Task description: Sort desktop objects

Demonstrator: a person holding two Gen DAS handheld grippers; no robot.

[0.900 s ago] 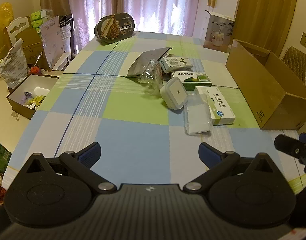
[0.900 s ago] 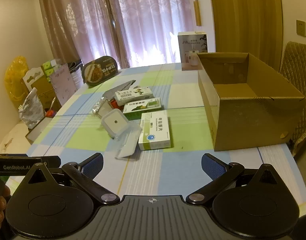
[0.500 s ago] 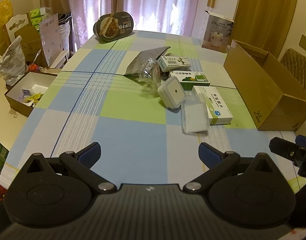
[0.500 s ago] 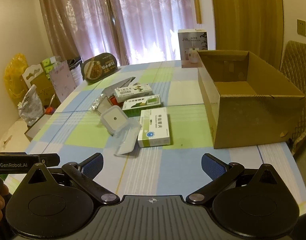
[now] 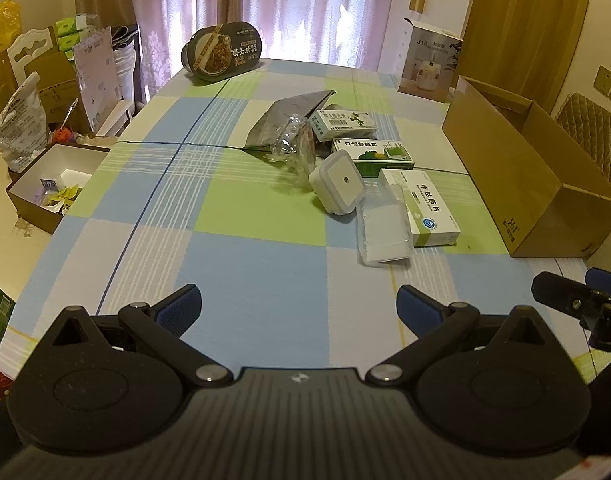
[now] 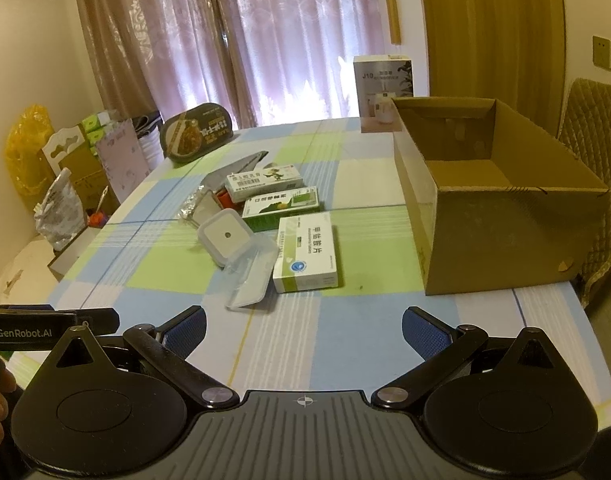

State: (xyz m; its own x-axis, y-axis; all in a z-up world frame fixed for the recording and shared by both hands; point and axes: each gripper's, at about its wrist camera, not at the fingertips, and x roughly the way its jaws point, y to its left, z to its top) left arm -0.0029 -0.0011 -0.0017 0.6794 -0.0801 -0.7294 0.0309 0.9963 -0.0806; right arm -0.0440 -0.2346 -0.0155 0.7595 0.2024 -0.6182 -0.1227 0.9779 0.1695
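Well beyond spread jaws: medicine boxes (image 6: 305, 254).

Pink curtains (image 6: 289, 40) glow with daylight behind the checked surface (image 5: 241, 240); a padded chair (image 6: 593, 120) stands by the cream wall (image 6: 33, 40).

Dim, warm yellowish room in both my wrist views. Daylight glows thru the pink curtains (image 5: 305, 4) at the far end, blown out white near the bottom. Soft shadows fall toward me. Strong fisheye bend w/ dark corners. Focus is fairly sharp.
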